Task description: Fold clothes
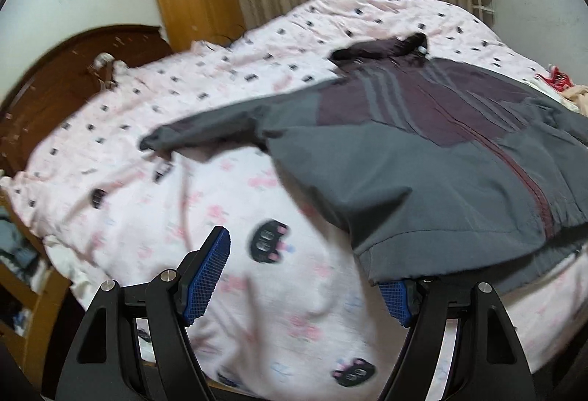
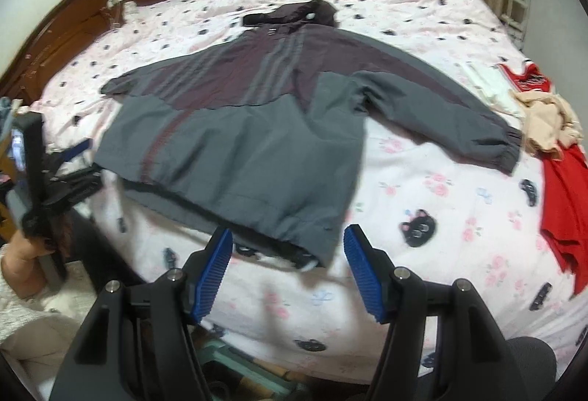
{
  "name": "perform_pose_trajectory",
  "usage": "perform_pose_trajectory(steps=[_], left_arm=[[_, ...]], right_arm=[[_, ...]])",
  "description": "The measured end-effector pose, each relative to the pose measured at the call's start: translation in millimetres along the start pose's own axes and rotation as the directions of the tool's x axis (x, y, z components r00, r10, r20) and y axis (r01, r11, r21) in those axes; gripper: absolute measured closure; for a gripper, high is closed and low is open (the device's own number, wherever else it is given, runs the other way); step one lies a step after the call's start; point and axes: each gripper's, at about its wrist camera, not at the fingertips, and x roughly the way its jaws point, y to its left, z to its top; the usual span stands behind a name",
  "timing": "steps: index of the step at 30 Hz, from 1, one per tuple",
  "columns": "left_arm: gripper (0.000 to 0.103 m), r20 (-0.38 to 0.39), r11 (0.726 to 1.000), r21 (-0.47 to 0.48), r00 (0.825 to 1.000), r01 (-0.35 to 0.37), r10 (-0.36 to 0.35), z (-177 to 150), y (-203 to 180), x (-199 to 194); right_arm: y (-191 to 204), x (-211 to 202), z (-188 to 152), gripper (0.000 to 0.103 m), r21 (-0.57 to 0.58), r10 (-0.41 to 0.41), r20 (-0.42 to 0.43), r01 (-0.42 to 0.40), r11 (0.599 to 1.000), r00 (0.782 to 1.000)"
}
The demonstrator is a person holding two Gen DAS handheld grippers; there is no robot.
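jacket on bed, clothes pile right

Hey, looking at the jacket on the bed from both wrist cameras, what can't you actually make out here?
- Left wrist view: the jacket hem drapes over the left tool's right finger, hiding its tip; contact unclear.
- Left wrist view: the jacket's far sleeve is cut off by the frame edge.
- Right wrist view: the collar label is too small and blurred to read.
- Right wrist view: the red garment runs past the edge; its type is unclear.
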Motion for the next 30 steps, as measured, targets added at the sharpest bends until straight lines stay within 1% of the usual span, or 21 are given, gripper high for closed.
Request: perform_pose_trajectory(steps=[2,6,7,10,12,16,19,20,24,28,30], left_arm=[[0.032,0.027,1.000,-0.017,0.999,-0.024,0.025,1.4,5.3,-4.2],[0.032,0.065,0.999,-0.034,0.998,-0.019,0.021,4.1,10.0,-10.4],[0.032,0.078,0.999,-0.032,0.997,-0.022,0.025,5.0,10.1,-12.6],[0.032,0.115,0.999,-0.021,0.992,-0.044,0.046,9.1,9.8,-19.3],[0.032,0.128,0.998,-0.019,0.990,-0.052,0.054,11.4,10.3,-21.2],[0.032,0.125,0.998,-0.024,0.990,-0.063,0.066,12.3,12.4,-20.4],[0.032,0.124,0.997,-0.023,0.989,-0.080,0.082,12.4,15.5,-19.9],[0.030,0.124,0.996,-0.020,0.988,-0.087,0.089,12.4,16.4,-19.9],[0.027,0.121,0.993,0.029,0.987,-0.113,0.109,12.0,12.9,-20.3],[0.027,0.102,0.996,0.055,0.993,-0.069,0.064,12.9,2.0,-22.7],[0.027,0.092,0.997,0.067,0.995,-0.047,0.041,13.3,-3.4,-23.9]], right_arm=[[-3.2,3.6,-3.0,0.038,0.021,-0.006,-0.004,0.006,1.000,1.000],[-4.8,12.2,-7.8,0.038,0.045,-0.007,-0.010,0.008,0.999,1.000],[-2.3,14.2,-8.4,0.038,0.041,0.001,-0.012,0.000,0.999,1.000],[9.4,23.7,-9.9,0.038,0.008,-0.019,-0.015,0.019,1.000,1.000],[13.3,28.9,-9.7,0.038,0.016,-0.042,-0.001,0.042,0.999,0.999],[8.4,37.3,-7.0,0.038,0.072,-0.103,0.022,0.102,0.992,0.994],[-1.9,29.8,-5.4,0.038,0.127,-0.132,0.052,0.124,0.984,0.990],[-5.3,27.4,-4.9,0.038,0.146,-0.141,0.061,0.131,0.981,0.988],[-19.0,17.5,-2.8,0.038,0.219,-0.182,0.097,0.157,0.963,0.979],[-32.7,7.5,-0.7,0.038,0.292,-0.224,0.130,0.178,0.940,0.966],[-40.1,1.8,2.0,0.038,0.339,-0.201,0.146,0.142,0.930,0.969]])
